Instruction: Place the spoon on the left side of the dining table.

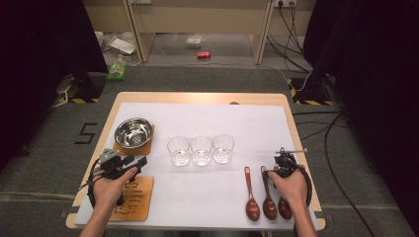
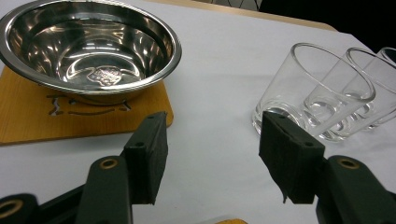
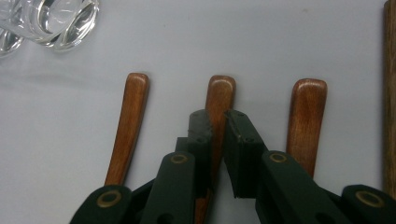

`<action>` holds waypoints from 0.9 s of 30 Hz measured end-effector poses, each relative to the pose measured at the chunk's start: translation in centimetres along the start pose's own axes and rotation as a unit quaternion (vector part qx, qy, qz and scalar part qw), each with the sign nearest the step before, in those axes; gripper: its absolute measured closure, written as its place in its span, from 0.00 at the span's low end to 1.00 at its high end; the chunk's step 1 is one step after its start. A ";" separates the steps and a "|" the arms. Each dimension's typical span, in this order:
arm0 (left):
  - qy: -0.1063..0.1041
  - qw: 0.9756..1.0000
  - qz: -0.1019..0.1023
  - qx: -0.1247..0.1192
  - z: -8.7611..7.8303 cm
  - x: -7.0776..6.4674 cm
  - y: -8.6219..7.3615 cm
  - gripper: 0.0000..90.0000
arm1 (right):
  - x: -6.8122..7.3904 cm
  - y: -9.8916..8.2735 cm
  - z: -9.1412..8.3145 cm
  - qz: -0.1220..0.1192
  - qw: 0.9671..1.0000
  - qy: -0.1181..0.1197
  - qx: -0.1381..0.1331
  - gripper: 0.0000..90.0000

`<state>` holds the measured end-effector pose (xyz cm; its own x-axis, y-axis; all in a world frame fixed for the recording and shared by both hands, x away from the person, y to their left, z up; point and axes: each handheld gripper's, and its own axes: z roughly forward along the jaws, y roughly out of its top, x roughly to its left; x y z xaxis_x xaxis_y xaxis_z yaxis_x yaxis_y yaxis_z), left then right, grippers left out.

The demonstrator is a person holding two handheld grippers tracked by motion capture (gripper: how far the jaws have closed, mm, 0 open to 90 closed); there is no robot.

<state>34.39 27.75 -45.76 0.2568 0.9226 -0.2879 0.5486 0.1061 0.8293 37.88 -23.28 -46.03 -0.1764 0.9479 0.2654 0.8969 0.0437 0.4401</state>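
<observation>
At the far left of the tabletop [image 1: 207, 111] a steel bowl [image 1: 133, 132] sits on a wooden mat [image 1: 144, 148], and a second mat [image 1: 136, 197] lies nearer. The left tongs [image 1: 140, 161] hover just right of the bowl, spread wide with nothing between them. In the left gripper view they frame bare white cloth, with the nearest of three glasses [image 1: 200, 150] just beyond.

To the right lie three wooden spoons [image 1: 267, 195] side by side, handles pointing far. The right tongs [image 3: 218, 122] are pinched on the handle of the middle spoon [image 3: 218, 105], near its far tip.

The likely trouble lies there. The grip sits far from the heavy spoon end, so on lifting the spoon could swing down or slip out of the pads. The neighbouring spoons lie close on both sides, and a sideways pull could knock them out of line. Carrying the spoon left, a low pass might clip a glass.
</observation>
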 end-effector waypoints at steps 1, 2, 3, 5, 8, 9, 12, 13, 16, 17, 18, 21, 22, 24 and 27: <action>-0.001 1.000 -0.001 0.000 0.0 0.0 0.0 0.46 | -0.1 0.0 0.1 0.007 1.000 0.004 0.000 0.90; -0.001 1.000 -0.001 0.000 0.0 0.0 0.0 0.46 | -0.1 0.0 0.0 0.009 1.000 0.003 0.002 0.90; -0.001 1.000 -0.001 -0.001 0.0 0.0 0.0 0.46 | -0.1 0.0 0.0 0.009 1.000 0.003 0.002 0.90; -0.001 1.000 0.000 -0.001 0.0 0.0 0.0 0.46 | 0.0 0.2 0.1 0.020 1.000 0.005 0.007 0.89; 0.000 1.000 0.000 -0.002 0.0 0.0 0.1 0.46 | -0.1 0.3 0.2 0.026 1.000 0.005 0.010 0.86; -0.001 1.000 0.000 -0.002 0.0 0.0 0.1 0.46 | 0.0 0.3 0.2 0.029 1.000 0.005 0.011 0.85; -0.001 1.000 0.002 -0.002 0.0 0.0 0.1 0.47 | 0.1 0.2 0.5 0.027 1.000 0.002 0.014 0.85; -0.001 1.000 0.002 -0.001 0.0 0.1 0.1 0.47 | 0.2 0.2 0.5 0.022 1.000 -0.006 0.014 0.85; 0.000 1.000 0.002 -0.001 0.1 0.1 0.1 0.47 | 0.4 0.2 0.5 0.024 1.000 -0.013 0.012 0.86; -0.001 1.000 0.002 0.000 0.1 0.0 0.1 0.47 | 0.5 0.2 0.5 0.026 0.999 -0.016 0.012 0.86; -0.001 1.000 0.002 0.000 0.1 0.0 0.1 0.47 | 0.7 0.2 0.5 0.025 0.999 -0.021 0.013 0.86; -0.001 1.000 0.002 0.000 0.1 0.0 0.1 0.47 | 1.0 0.2 0.4 0.026 0.999 -0.026 0.009 0.88; -0.001 1.000 0.002 0.000 0.1 0.0 0.1 0.47 | 1.0 0.2 0.4 0.026 0.999 -0.026 0.009 0.88; -0.001 1.000 0.003 0.000 0.1 0.0 0.1 0.47 | 1.4 0.4 0.0 0.019 1.000 -0.023 0.007 0.93; -0.002 1.000 0.003 0.000 0.1 0.0 0.1 0.47 | 1.6 0.5 0.1 0.012 0.999 -0.027 0.014 0.93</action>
<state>34.56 27.70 -45.71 0.2626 0.9217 -0.2854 0.5471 0.1014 0.8309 38.10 -21.72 -45.51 -0.1321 0.9646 0.2281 0.9121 0.0282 0.4091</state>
